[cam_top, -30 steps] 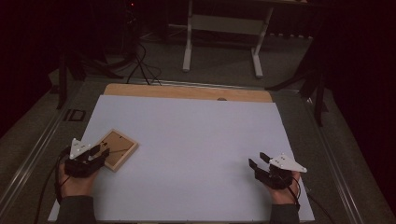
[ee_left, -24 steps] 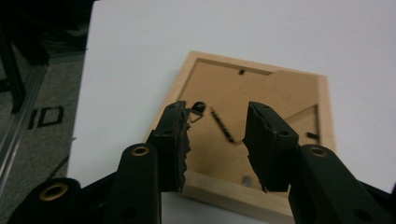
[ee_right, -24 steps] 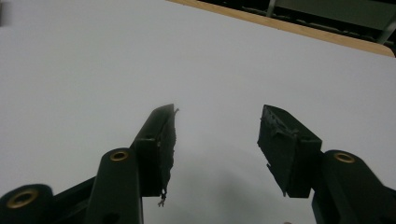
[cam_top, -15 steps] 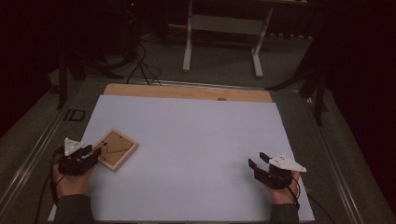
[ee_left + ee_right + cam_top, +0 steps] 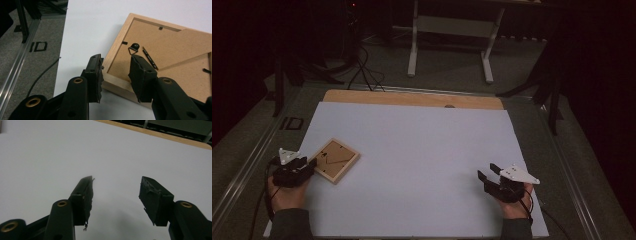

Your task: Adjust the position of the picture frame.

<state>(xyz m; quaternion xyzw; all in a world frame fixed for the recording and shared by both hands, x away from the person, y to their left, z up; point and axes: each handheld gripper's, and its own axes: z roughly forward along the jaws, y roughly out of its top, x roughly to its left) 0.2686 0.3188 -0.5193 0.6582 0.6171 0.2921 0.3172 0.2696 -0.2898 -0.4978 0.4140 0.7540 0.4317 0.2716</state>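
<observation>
High view: picture frame [image 5: 333, 160] face-down at table [image 5: 422, 150] left edge. Left gripper [image 5: 115, 72] jaws apart, straddling frame's near rail, not clamped. Right gripper [image 5: 488, 175] wide, idle. Likely pre-grasp; next: close on rail.

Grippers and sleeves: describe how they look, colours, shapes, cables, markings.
Both are black two-jaw tools. The left gripper and right gripper each carry a pale grey three-cornered plate on top. Up close, the arms show brass-coloured rivets, and the blocky black pads have worn, frayed edges. A dark cable trails from the right one. The person wears dark sleeves.
</observation>
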